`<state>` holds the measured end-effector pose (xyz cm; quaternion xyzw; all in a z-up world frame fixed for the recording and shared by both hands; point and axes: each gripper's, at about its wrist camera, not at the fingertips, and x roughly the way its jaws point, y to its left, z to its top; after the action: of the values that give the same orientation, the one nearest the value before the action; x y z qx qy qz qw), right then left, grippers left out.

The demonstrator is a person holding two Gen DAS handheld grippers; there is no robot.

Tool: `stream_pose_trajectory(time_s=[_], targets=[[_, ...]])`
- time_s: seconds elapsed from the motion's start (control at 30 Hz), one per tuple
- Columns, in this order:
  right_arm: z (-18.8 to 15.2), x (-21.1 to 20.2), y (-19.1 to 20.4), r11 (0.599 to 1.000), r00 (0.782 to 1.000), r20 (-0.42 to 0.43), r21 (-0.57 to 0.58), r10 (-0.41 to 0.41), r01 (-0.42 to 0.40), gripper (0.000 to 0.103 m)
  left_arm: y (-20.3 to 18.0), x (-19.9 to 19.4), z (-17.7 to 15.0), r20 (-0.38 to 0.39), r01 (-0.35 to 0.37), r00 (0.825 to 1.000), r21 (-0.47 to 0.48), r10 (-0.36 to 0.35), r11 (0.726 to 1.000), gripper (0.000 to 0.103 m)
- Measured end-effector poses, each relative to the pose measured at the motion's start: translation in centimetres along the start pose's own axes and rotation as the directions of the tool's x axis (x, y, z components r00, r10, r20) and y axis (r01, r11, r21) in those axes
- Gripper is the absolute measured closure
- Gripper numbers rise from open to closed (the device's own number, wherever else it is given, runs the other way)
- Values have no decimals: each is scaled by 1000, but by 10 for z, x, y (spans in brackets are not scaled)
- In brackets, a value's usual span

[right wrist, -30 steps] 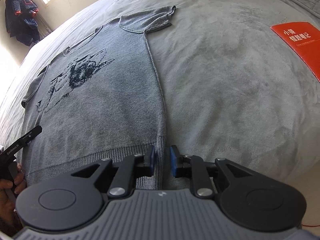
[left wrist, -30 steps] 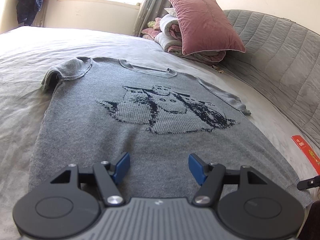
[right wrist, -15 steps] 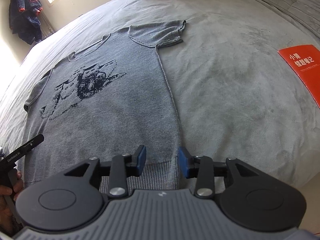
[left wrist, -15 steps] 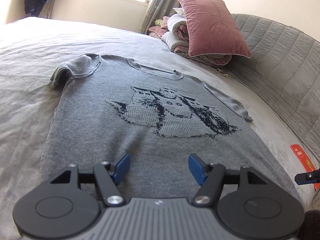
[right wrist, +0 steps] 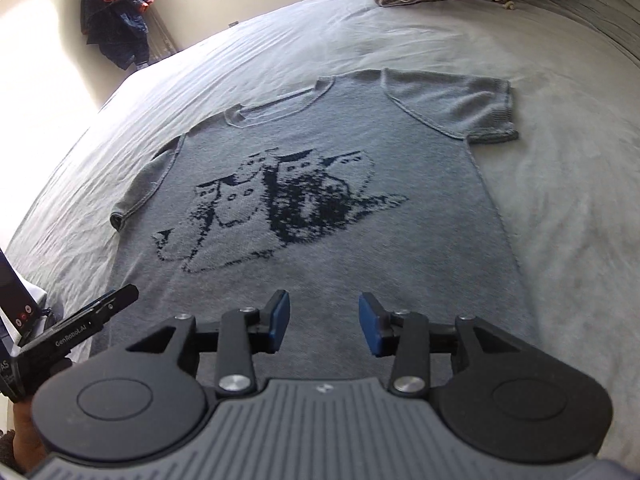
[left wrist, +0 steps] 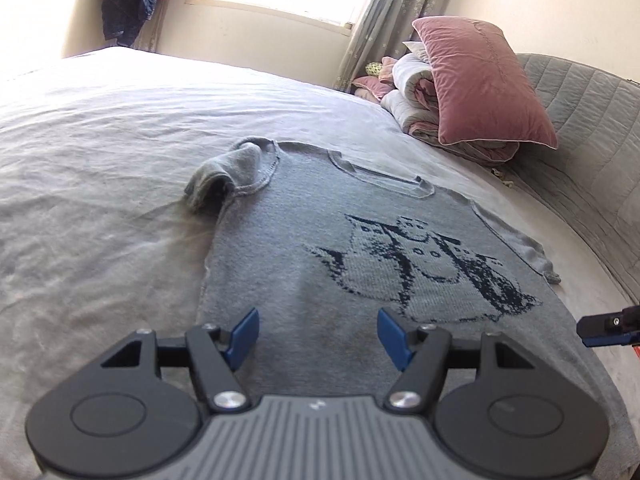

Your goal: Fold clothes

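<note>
The grey knitted short-sleeved sweater [right wrist: 312, 216] lies flat on the grey bed [left wrist: 88, 208], bare sheet around its edges. Left gripper [left wrist: 318, 334] and right gripper [right wrist: 323, 322] hover above its hem, fingers apart.

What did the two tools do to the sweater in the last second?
The right tool was nearly shut at the hem corner of the sweater; it opened and moved over the middle of the hem. The left tool swung toward the left edge and stayed open. The sweater stayed flat on the bed.
</note>
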<state>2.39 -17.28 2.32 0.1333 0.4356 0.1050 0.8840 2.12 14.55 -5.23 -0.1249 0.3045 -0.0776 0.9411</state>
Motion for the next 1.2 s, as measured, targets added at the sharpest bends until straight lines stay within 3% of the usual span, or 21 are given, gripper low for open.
stream_pose_trajectory(time_s=[0.27,0.37,0.57,0.73,0.9,1.07,1.1,1.17,1.2], targets=[[33,78,77,978,980,-6,-67,197,-196,60,42,0,14,-6,-32,999,-126,32,991,36],[46,104,100,962,967,-10,-95,255,-255,60,60,8,23,-25,-24,1000,-224,19,974,36],[72,138,119,939,944,33,-122,327,-321,60,90,35,44,-24,66,996,-455,-86,888,36],[91,162,114,931,928,91,-97,361,-353,60,98,72,60,-2,77,995,-583,-97,809,37],[91,193,84,911,907,93,-3,411,-412,60,99,99,70,40,70,998,-628,-58,775,39],[89,213,54,862,872,77,130,484,-490,60,95,114,81,75,18,996,-634,39,773,68],[90,213,51,852,864,80,145,497,-503,60,92,117,85,74,3,996,-622,55,783,72],[91,214,46,833,850,86,173,519,-526,60,88,122,94,72,-28,994,-595,88,803,91],[90,214,45,828,848,89,181,523,-530,60,84,121,98,75,-48,991,-571,111,819,92]])
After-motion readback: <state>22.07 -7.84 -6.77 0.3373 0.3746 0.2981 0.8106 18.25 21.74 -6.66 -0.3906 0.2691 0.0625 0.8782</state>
